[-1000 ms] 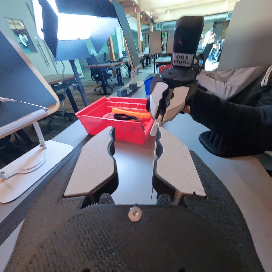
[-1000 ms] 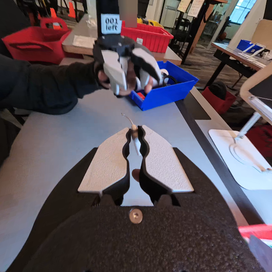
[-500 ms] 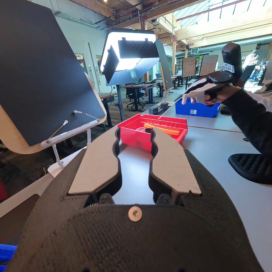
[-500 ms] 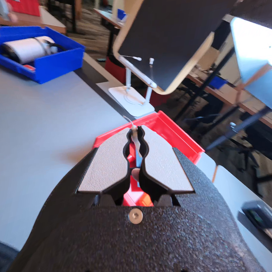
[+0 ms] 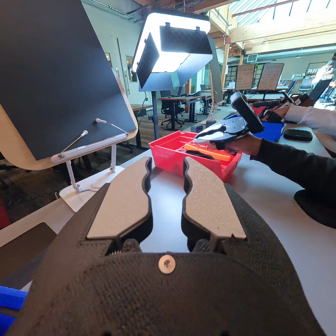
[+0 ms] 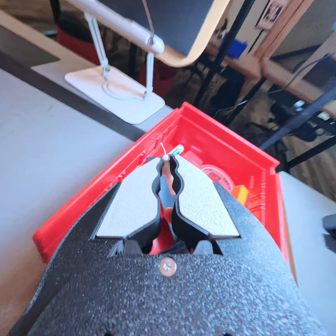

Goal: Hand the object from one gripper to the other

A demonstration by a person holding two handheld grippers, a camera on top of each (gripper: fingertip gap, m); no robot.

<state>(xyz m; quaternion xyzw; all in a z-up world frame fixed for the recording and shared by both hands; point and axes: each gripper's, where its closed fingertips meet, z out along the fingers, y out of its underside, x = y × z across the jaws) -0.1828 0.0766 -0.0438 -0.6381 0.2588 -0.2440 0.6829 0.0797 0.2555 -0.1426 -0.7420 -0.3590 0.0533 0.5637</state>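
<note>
My right gripper (image 6: 167, 160) is shut on a thin white stick-like object (image 6: 167, 168) with a fine wire tip that pokes out past the fingertips. It hangs over the red bin (image 6: 234, 143), pointing down into it. In the left wrist view the right gripper (image 5: 197, 141) shows over the red bin (image 5: 165, 154), held by a hand in a dark sleeve. My left gripper (image 5: 166, 161) is open and empty, low over the grey table (image 5: 263, 189), a short way in front of the bin.
The bin holds an orange bar (image 5: 209, 152), a black strap (image 5: 198, 154) and a red round reel (image 6: 218, 177). A white stand (image 5: 85, 191) with a dark tilted board (image 5: 54, 72) stands left. A blue bin (image 5: 269, 131) sits behind. A black pad (image 5: 316, 207) lies right. The left gripper's tips are roughly 35 centimeters from the right gripper's.
The right gripper, still shut on the white object, has swung away from the left gripper and come down over the red bin. The left gripper stays open and empty.
</note>
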